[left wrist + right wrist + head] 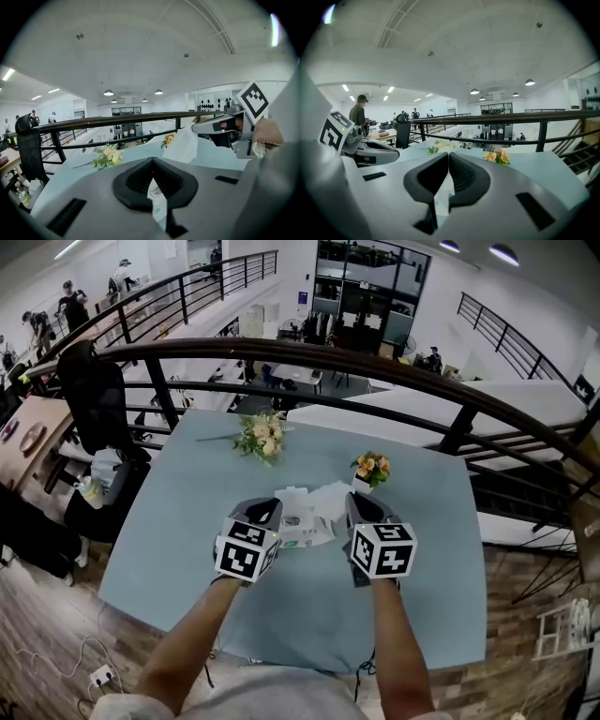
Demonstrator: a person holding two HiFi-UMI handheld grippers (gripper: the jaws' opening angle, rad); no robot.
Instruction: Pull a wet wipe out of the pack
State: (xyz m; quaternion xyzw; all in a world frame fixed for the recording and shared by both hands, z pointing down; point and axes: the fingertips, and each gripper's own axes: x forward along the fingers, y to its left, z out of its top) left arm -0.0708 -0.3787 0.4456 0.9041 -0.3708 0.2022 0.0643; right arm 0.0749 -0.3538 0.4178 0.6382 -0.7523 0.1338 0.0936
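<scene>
The wet wipe pack [302, 524] is white with print and hangs just above the pale blue table [169, 549], between my two grippers. My left gripper [265, 508] is shut on the pack's left edge, and a strip of the pack [157, 200] shows pinched between its dark pads [136, 180]. My right gripper [361, 506] is shut on a white wet wipe [324, 495]. In the left gripper view the wipe [183, 143] droops from the right gripper's tips [199, 127]. In the right gripper view a fold of it [442, 201] is clamped in the jaws.
A bunch of pale flowers [262, 437] lies at the table's far side. A small pot of orange flowers [371, 468] stands just beyond the right gripper. A dark railing [375, 367] runs behind the table, and a black chair [94, 390] stands at the far left.
</scene>
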